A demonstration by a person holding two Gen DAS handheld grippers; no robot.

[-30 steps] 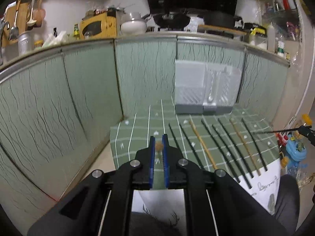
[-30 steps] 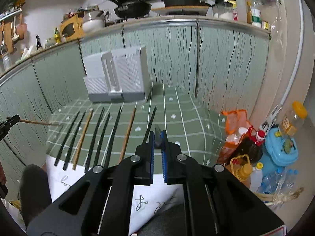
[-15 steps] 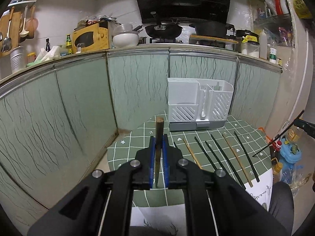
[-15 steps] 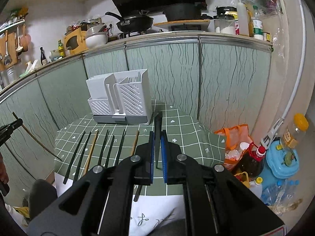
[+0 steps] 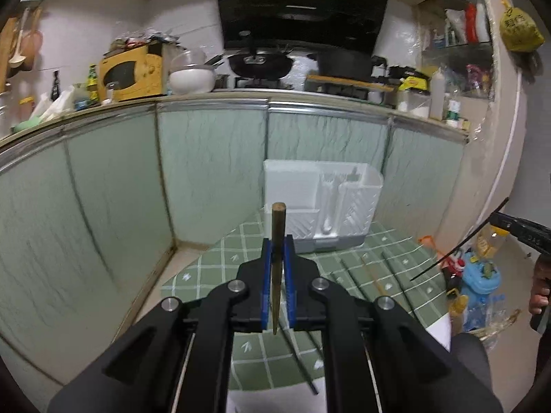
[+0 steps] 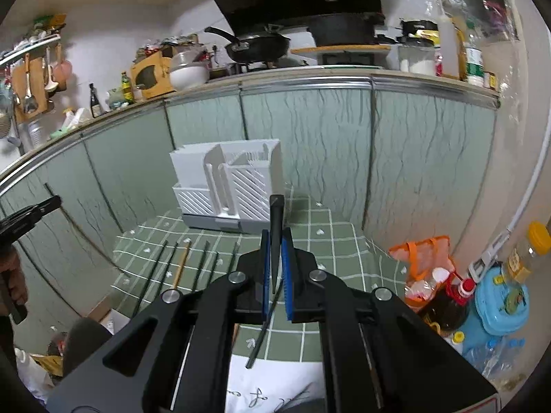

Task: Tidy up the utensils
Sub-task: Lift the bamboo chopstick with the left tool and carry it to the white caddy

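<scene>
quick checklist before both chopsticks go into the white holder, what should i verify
1. Left gripper shut on the brown chopstick: ok.
2. Right gripper shut on the black chopstick: ok.
3. Both chopsticks lifted off the green checked table: ok.
4. White utensil holder upright and unobstructed: ok.
5. Which compartment has room: cannot tell, the insides are only partly visible.
6. Remaining chopsticks lie clear of the path to the holder: ok.

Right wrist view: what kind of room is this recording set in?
A home kitchen, most likely: a black frying pan sits on the stove, utensils hang on the wall, and a white cutlery drainer stands on the tiled surface.
</scene>
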